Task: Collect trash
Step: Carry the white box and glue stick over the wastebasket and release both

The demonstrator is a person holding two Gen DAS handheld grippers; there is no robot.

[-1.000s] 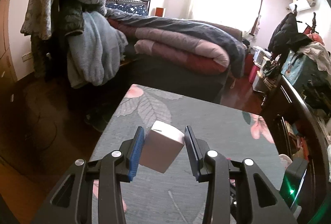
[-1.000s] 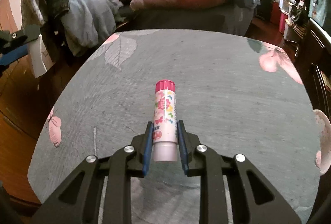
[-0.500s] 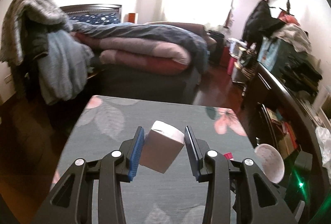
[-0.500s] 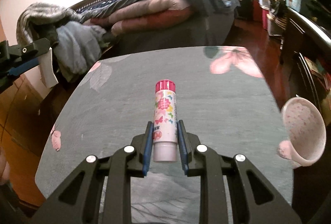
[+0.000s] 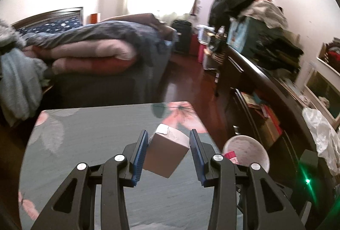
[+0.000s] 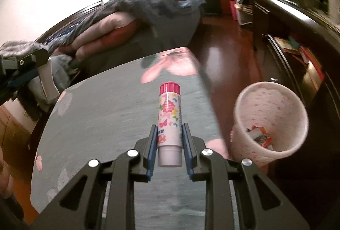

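Note:
My left gripper (image 5: 169,151) is shut on a small white box (image 5: 166,153), tilted between the blue pads, above the grey flowered table (image 5: 85,145). My right gripper (image 6: 169,140) is shut on a glue stick (image 6: 169,121) with a pink cap and butterfly print. A pink speckled bin (image 6: 269,121) stands just off the table's right edge, with some wrappers inside; it also shows in the left wrist view (image 5: 247,154). The left gripper with the box shows at the far left of the right wrist view (image 6: 45,81).
A bed with heaped quilts (image 5: 89,55) lies beyond the table. A dark cabinet (image 5: 265,91) piled with clothes and bags runs along the right wall. Red wood floor (image 5: 187,85) lies between them.
Both grippers have swung to the right with their loads. The pink bin has come into view in both views and now sits close on the right.

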